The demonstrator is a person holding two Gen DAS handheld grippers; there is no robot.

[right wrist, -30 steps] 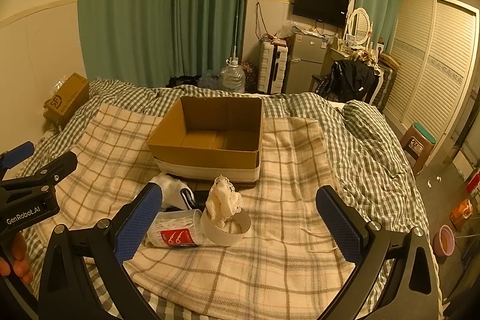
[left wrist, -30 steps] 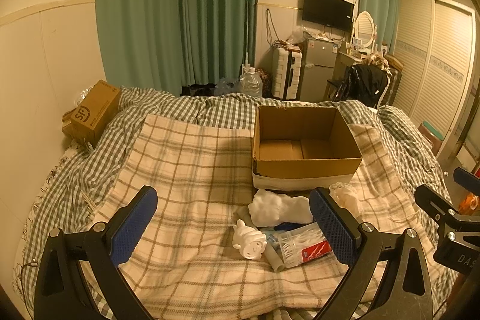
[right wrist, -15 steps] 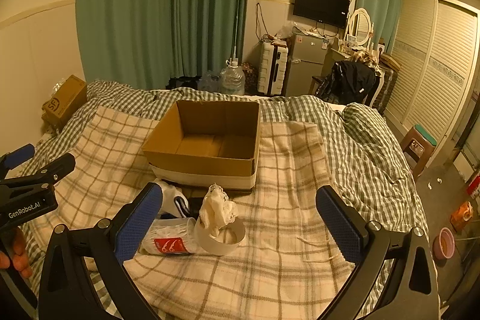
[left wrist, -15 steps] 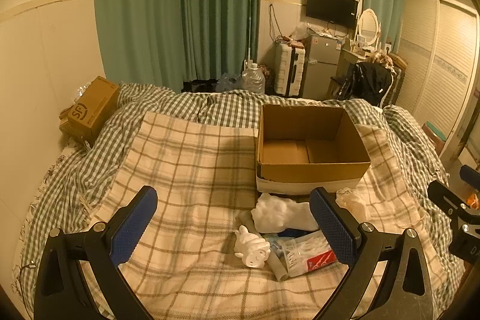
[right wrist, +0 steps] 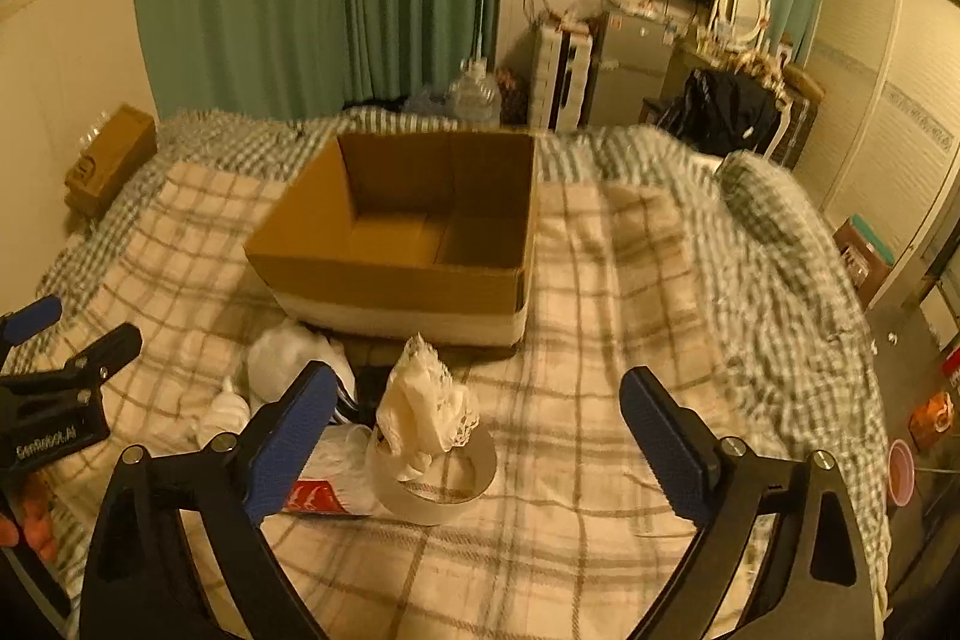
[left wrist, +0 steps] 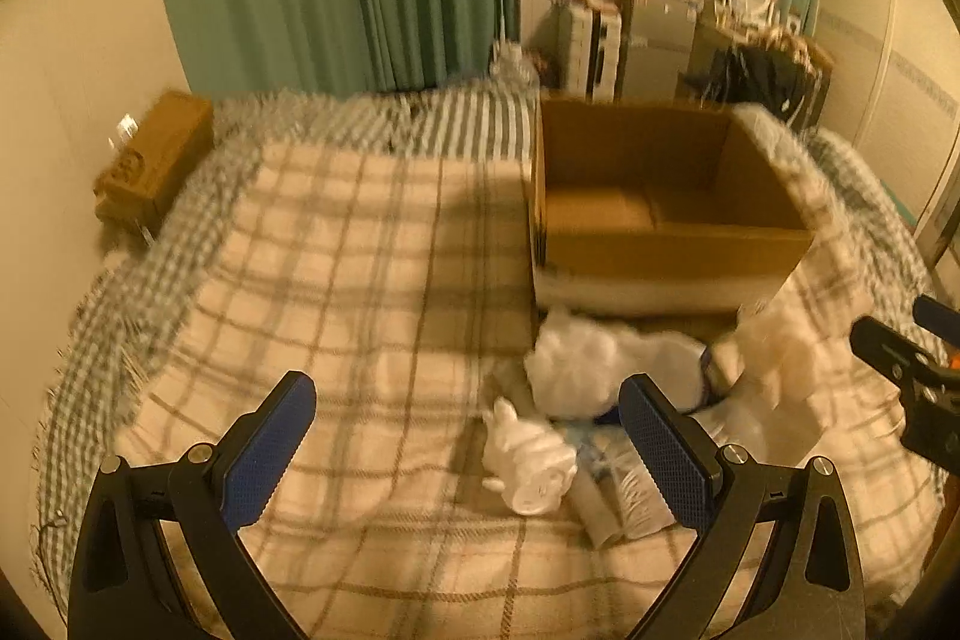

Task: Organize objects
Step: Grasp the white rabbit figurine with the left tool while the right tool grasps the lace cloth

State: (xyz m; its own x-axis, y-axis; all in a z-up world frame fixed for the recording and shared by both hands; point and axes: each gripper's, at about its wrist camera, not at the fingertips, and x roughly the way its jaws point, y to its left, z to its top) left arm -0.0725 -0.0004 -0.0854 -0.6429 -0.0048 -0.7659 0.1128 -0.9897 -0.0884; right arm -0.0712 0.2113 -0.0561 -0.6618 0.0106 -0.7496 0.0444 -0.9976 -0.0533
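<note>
Right now, both grippers, left (left wrist: 465, 436) & right (right wrist: 474, 433), gape empty; brown cardboard box (right wrist: 414, 244) sits open-topped w/ white band.

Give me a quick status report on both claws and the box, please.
Left claw open, right claw open, both holding nothing. Brown cardboard box open, nothing inside. Small white items heaped on checked blanket before box; approach unobstructed.

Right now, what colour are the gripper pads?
Blue pads, clearest in the right wrist view.

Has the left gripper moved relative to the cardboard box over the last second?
Yes. The left gripper has advanced toward the cardboard box, which looms larger and nearer in its view.
</note>
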